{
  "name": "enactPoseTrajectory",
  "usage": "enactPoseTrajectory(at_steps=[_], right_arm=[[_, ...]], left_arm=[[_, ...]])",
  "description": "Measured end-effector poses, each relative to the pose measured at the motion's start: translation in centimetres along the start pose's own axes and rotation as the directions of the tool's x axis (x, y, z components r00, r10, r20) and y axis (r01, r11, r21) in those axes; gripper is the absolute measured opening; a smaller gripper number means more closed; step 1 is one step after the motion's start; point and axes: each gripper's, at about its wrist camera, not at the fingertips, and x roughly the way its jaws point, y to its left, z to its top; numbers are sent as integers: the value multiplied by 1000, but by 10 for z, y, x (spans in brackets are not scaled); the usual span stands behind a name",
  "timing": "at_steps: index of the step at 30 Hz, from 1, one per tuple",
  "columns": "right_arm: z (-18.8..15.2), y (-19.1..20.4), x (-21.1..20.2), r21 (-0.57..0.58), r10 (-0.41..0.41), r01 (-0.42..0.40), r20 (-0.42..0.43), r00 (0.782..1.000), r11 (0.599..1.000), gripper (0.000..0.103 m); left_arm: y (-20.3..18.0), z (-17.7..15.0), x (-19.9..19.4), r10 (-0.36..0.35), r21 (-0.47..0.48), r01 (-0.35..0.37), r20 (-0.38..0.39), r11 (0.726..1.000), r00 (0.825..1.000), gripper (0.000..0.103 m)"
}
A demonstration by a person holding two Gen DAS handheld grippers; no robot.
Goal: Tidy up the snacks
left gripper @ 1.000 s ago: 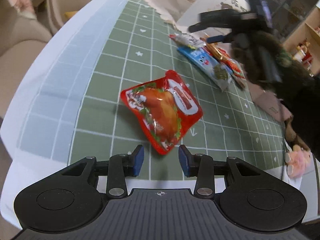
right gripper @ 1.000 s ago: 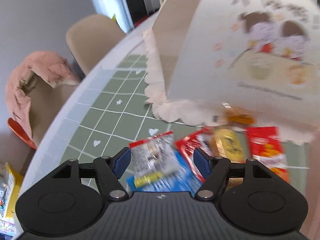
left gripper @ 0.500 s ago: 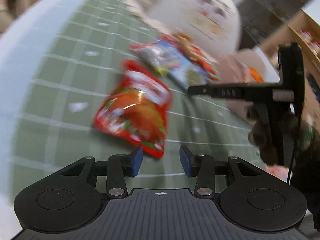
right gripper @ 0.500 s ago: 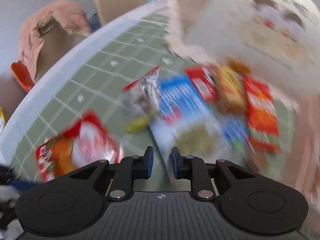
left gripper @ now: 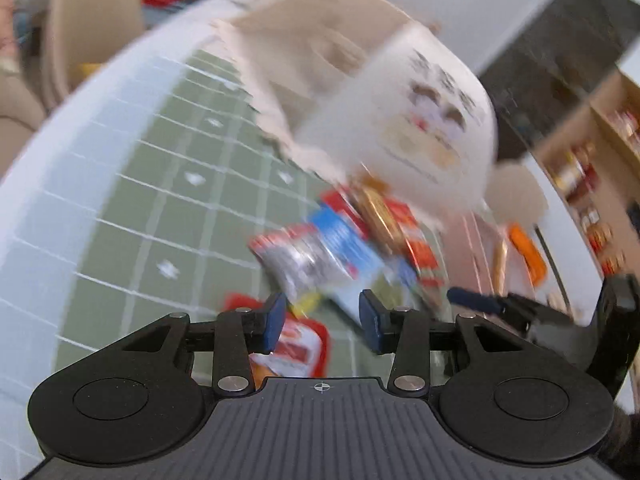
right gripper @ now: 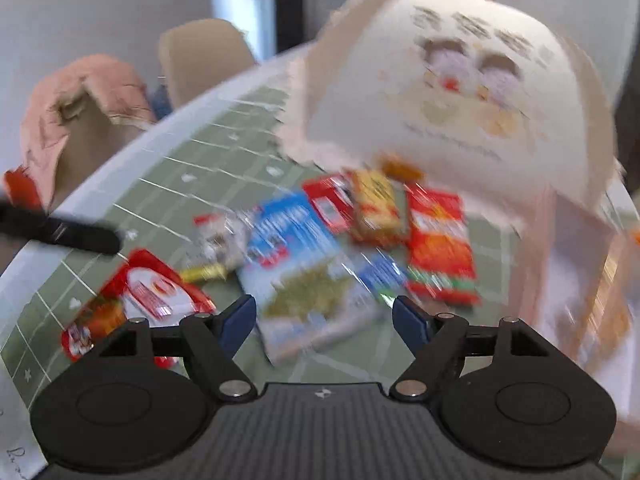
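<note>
Snack packets [right gripper: 320, 248] lie blurred in a loose cluster on the green grid mat [right gripper: 192, 168], before a white bag [right gripper: 460, 92]. Right gripper [right gripper: 324, 316] has just been opening, jaws wide apart and empty over the blue packet [right gripper: 296, 256]. Left gripper [left gripper: 322, 316] stands partly apart, gripping nothing, above the red pouch [left gripper: 298, 344].

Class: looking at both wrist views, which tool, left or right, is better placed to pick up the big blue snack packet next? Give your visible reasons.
Probably the right tool: its jaws are open, empty, and frame the blue snack packet. The left tool sits by the red packet.
</note>
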Motion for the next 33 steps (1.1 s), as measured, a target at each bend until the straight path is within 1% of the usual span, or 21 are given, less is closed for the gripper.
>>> enactPoseTrajectory(at_steps=[2,3,5,8,11,13,15,16,17,18,19,20,21,23,26,29,31,33], right_arm=[[11,7,13,-72,9,-7,24,1000,997,76],[17,8,20,-90,-7,12,50,999,996,76],[30,4,37,-69,-55,61,88,995,996,76],[52,-17,72,43,-140,136,93,986,990,76],[75,-48,105,202,-207,188,78,975,961,76],[92,-70,123,301,-233,207,50,971,931,76],[104,-89,139,386,-192,175,6,981,906,76],[109,-95,151,411,-174,180,-52,983,894,76],[112,-97,162,413,-176,205,-107,979,888,74],[114,-95,167,388,-192,230,-135,972,892,71],[114,-90,169,347,-213,249,-139,967,904,67],[113,-84,167,300,-227,258,-136,964,918,64],[110,-78,161,269,-215,244,-133,967,932,63],[100,-70,142,251,-142,173,-135,981,952,62],[70,-51,101,195,-77,103,-137,988,975,62],[32,-37,59,185,5,25,-162,987,982,62],[10,-32,35,220,61,-20,-183,981,975,62],[-19,-28,11,262,94,-41,-194,976,964,62]], left_arm=[[7,-2,-8,17,-6,-17,14,1000,1000,45],[10,-7,-12,29,-9,-29,9,1000,1000,45],[17,-21,-17,38,-23,-38,-11,999,999,45],[23,-42,-28,45,-23,-45,-29,999,999,45],[18,-58,-37,56,-4,-57,-44,998,997,45],[16,-66,-42,63,0,-63,-53,998,997,45],[15,-72,-46,64,-6,-64,-54,998,997,45],[15,-74,-48,63,-11,-64,-52,998,997,45],[15,-75,-50,63,-14,-64,-50,998,997,45],[15,-76,-51,64,-15,-65,-48,998,997,45],[15,-77,-52,67,-14,-68,-47,998,997,44],[14,-78,-54,72,-11,-72,-45,997,996,44],[14,-78,-56,72,-9,-72,-41,997,997,44],[14,-77,-58,61,-12,-61,-32,998,998,44],[17,-79,-53,46,-20,-47,-35,999,998,44],[20,-82,-39,28,-39,-31,-68,999,997,44],[17,-84,-29,7,-26,-9,-89,1000,996,44],[10,-85,-20,-15,-2,15,-108,1000,994,44]])
